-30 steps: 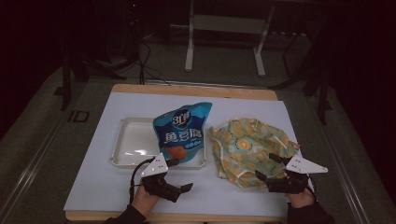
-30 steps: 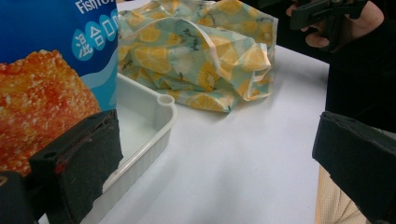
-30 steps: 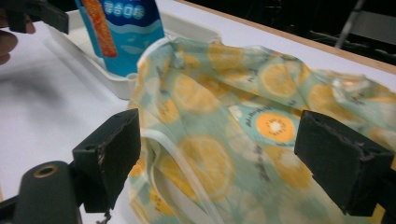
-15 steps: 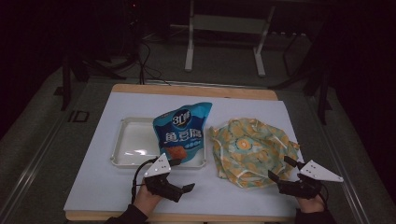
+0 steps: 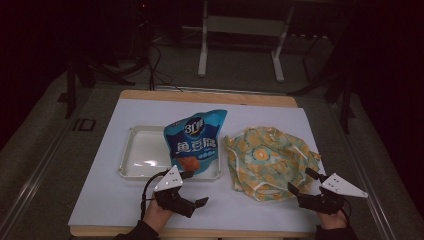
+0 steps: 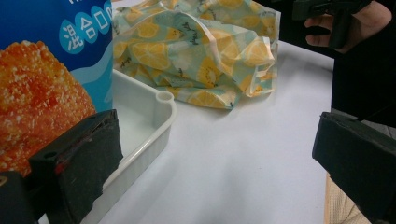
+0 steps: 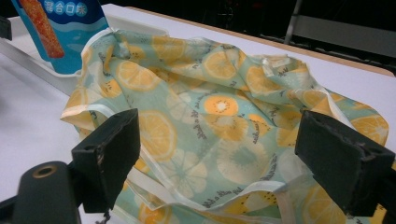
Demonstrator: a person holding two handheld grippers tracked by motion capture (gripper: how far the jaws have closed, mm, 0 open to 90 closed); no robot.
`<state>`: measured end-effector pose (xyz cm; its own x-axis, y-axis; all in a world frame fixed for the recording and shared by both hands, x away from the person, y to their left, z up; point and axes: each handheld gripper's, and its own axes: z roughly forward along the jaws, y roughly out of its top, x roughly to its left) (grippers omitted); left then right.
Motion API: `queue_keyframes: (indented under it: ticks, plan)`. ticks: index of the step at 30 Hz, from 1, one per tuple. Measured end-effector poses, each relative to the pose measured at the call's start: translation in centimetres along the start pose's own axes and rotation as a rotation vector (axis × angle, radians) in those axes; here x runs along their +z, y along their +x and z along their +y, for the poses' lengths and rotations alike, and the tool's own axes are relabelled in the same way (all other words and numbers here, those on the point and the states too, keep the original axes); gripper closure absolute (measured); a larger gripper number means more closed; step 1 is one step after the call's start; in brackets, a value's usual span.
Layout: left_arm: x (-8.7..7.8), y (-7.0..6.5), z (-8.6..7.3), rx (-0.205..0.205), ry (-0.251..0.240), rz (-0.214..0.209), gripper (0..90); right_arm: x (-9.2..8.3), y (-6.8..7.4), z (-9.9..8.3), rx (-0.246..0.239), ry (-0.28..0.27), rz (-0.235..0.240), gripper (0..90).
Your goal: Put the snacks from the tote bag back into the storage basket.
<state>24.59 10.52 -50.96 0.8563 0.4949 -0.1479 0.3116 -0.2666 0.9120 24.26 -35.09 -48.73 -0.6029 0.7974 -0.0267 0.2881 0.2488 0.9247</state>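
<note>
Drawn back toward 6 o'clock since a second ago: right gripper [image 5: 306,186], off the lemon-print bag [image 5: 270,161]; left gripper [image 5: 192,189] barely shifted. Jaws spread wide on both, holding nothing. Bag crumpled at table right, lying at 11 o'clock from right jaws, just ahead, near edge between them in right gripper view. Snack pouch [image 5: 194,143] in white tray [image 5: 131,160] at 12 o'clock from left. Right hand nearer the bag

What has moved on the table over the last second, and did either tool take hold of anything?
The right tool drifted slightly outward and toward the table's near edge, away from the fruit-print bag. The left tool barely shifted. Both are open and hold nothing. The blue snack bag, white tray and fruit-print bag lie as before.
</note>
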Motion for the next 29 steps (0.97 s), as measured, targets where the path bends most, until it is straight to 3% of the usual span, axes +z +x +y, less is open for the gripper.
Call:
queue_keyframes:
  ticks: [29]
  plan:
    - [-0.52, 0.34, -0.42, -0.013, -0.017, 0.008, 1.9, 0.29, -0.04, -0.3, 0.001, 0.0, 0.022, 14.4]
